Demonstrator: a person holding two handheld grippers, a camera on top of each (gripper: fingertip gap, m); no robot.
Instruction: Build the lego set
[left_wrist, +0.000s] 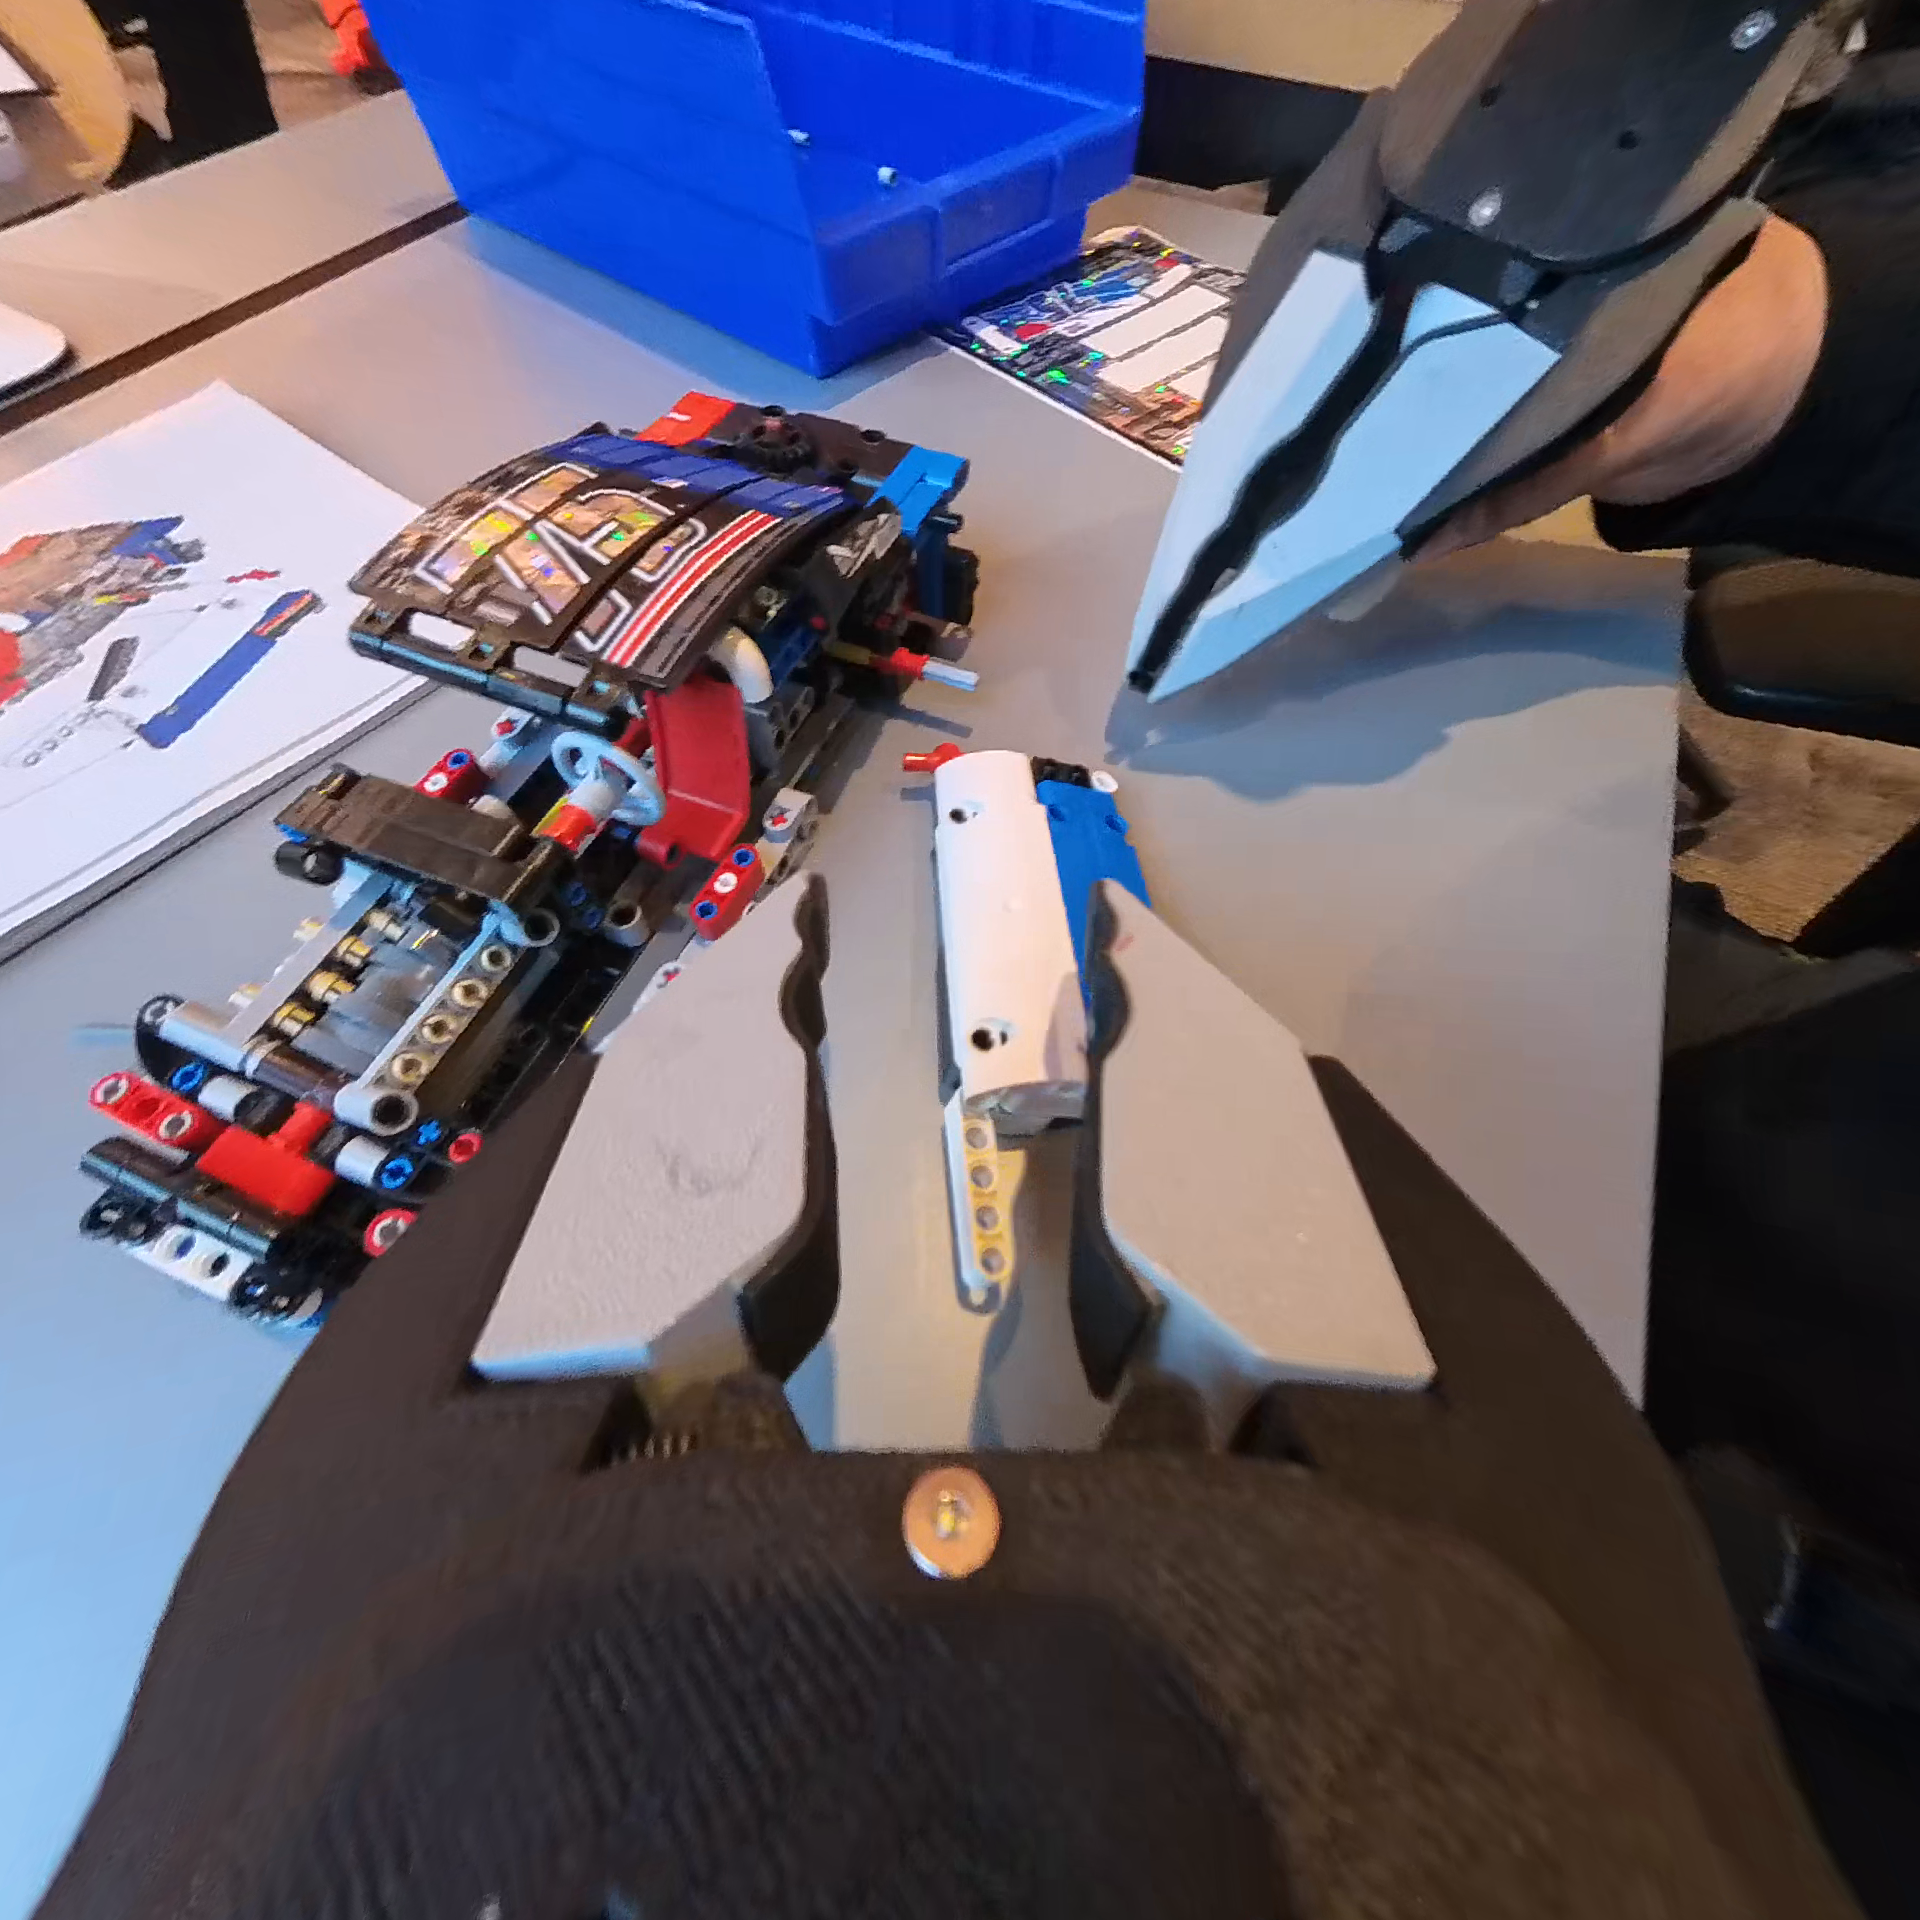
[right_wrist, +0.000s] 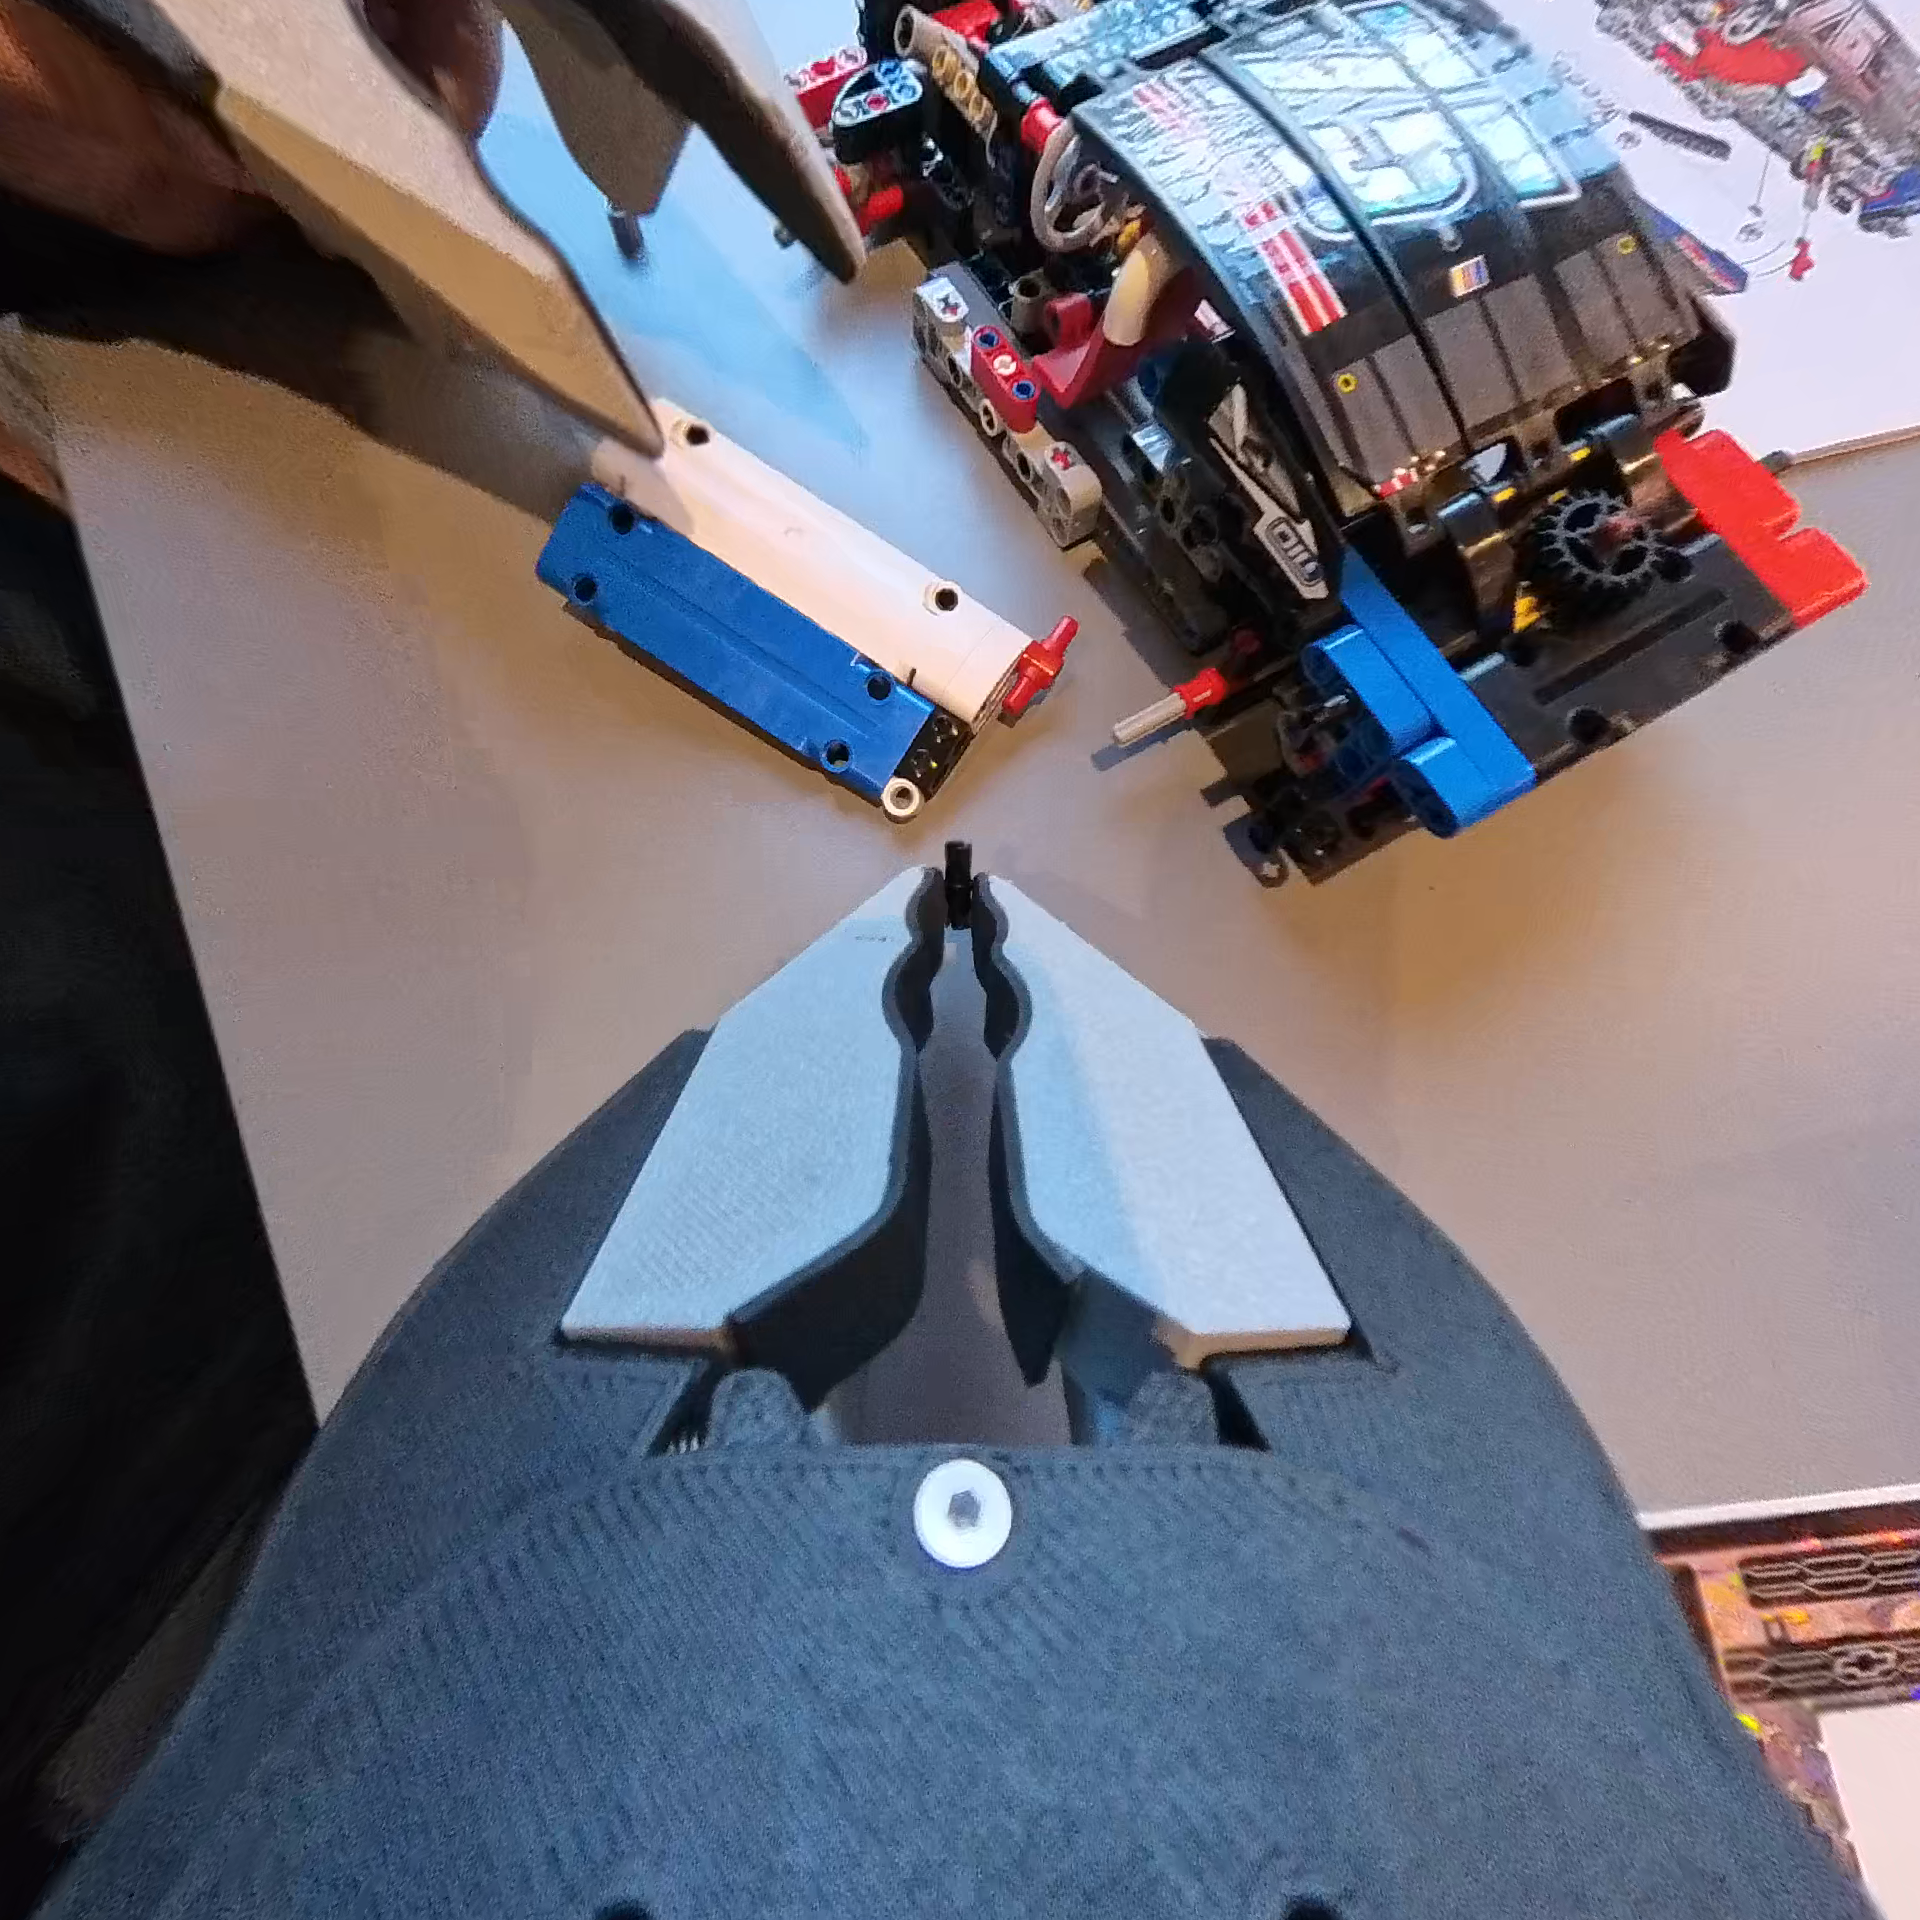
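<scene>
A partly built lego car (left_wrist: 582, 779) with a black stickered roof lies on the grey table (left_wrist: 1351, 935); it also shows in the right wrist view (right_wrist: 1351, 416). A white and blue panel sub-assembly (left_wrist: 1003, 914) with a red pin at its end lies beside the car. My left gripper (left_wrist: 961, 904) is open, its fingers on either side of this sub-assembly, with the right finger close against the blue side. In the right wrist view one left finger covers the end of the sub-assembly (right_wrist: 790, 613). My right gripper (right_wrist: 956, 894) is shut on a small black pin (right_wrist: 956, 878) and hovers just off the sub-assembly's far end.
An instruction booklet (left_wrist: 156, 644) lies left of the car. A blue bin (left_wrist: 779, 156) stands behind it, with a sticker sheet (left_wrist: 1122, 332) to its right. The table's edge (left_wrist: 1673, 831) runs close on the right. A person's hand (left_wrist: 1714, 395) holds the right gripper. Tip to tip, the grippers are about 10 cm apart.
</scene>
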